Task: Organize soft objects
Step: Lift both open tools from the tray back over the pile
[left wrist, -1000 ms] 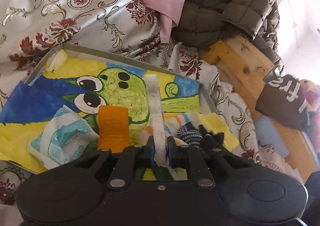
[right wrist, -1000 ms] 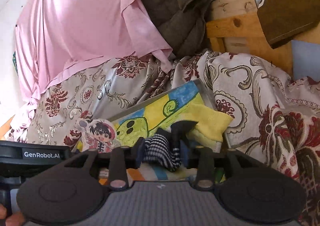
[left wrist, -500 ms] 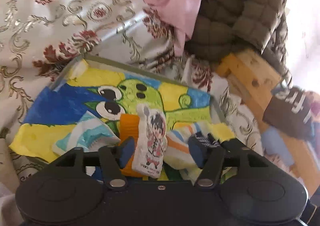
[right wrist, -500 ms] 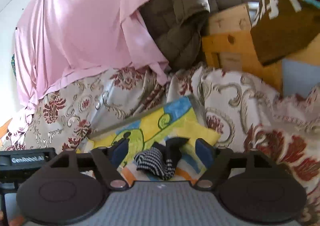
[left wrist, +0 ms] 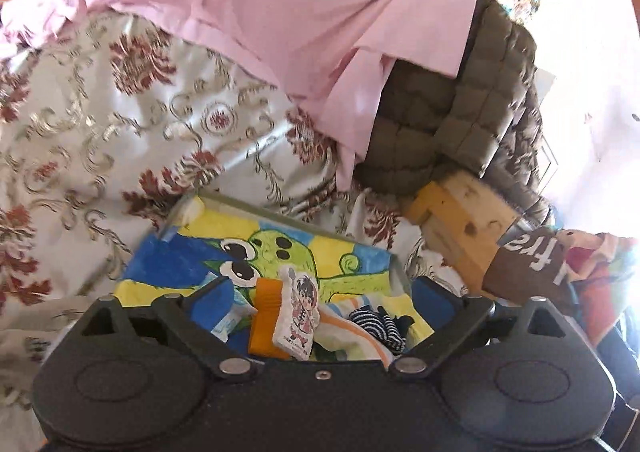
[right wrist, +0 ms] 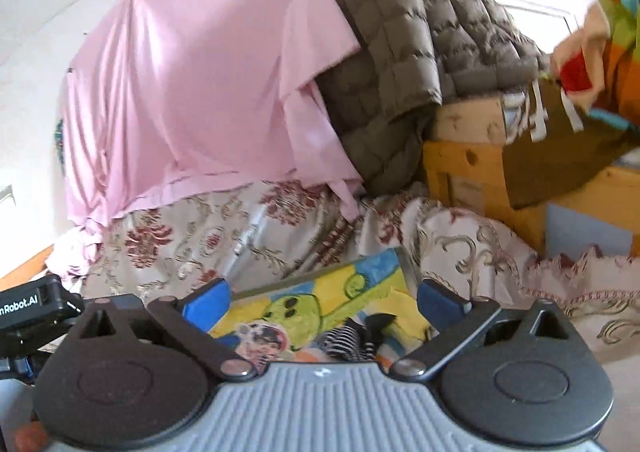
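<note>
A shallow tray (left wrist: 288, 213) lined with a green frog cartoon picture lies on the flowered bedspread. In it lie a white cartoon-girl pouch (left wrist: 295, 314), an orange item (left wrist: 266, 322), a black-and-white striped sock (left wrist: 378, 328), a light blue packet (left wrist: 234, 318) and a striped cloth. My left gripper (left wrist: 322, 302) is open and empty above the tray's near side. My right gripper (right wrist: 322, 302) is open and empty; below it lie the pouch (right wrist: 260, 340) and the sock (right wrist: 346, 338) in the tray (right wrist: 406, 264).
A flowered bedspread (left wrist: 120, 123) covers the bed. A pink sheet (right wrist: 192, 91) and a brown quilted jacket (right wrist: 412, 63) hang behind. A wooden frame (right wrist: 464, 167) with a brown garment (right wrist: 560, 147) stands to the right.
Both grippers opened and let go: the left released the cartoon pouch, the right released the striped sock. Both then pulled back and up from the tray.
</note>
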Demonstrator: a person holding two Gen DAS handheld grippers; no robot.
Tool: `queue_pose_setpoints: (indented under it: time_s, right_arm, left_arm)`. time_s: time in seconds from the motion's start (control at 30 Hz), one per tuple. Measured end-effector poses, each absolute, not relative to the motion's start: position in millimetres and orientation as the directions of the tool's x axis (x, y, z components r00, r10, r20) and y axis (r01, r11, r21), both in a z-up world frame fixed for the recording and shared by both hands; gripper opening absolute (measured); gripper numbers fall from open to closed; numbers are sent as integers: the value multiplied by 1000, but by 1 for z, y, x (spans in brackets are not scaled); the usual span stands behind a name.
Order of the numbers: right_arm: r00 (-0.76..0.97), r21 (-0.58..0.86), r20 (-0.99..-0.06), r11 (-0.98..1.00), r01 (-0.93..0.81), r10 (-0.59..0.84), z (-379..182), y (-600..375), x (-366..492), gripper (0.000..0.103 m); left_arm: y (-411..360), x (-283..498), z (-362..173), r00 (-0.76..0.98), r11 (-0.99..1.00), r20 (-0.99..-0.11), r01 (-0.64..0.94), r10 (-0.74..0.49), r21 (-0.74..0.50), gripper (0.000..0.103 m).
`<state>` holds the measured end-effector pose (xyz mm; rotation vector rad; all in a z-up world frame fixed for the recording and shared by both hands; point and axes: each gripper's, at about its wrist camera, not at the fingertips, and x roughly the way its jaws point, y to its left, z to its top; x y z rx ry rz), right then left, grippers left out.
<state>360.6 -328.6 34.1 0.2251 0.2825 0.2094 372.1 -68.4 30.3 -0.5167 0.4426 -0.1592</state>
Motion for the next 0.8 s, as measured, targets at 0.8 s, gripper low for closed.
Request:
queue_pose_setpoints:
  time_s: [0.8]
  right_arm:
    - [975, 158, -163, 980, -123, 149, 31, -294, 211, 103]
  left_arm:
    - [-41, 208, 58, 946, 909, -296, -2, -134, -416, 102]
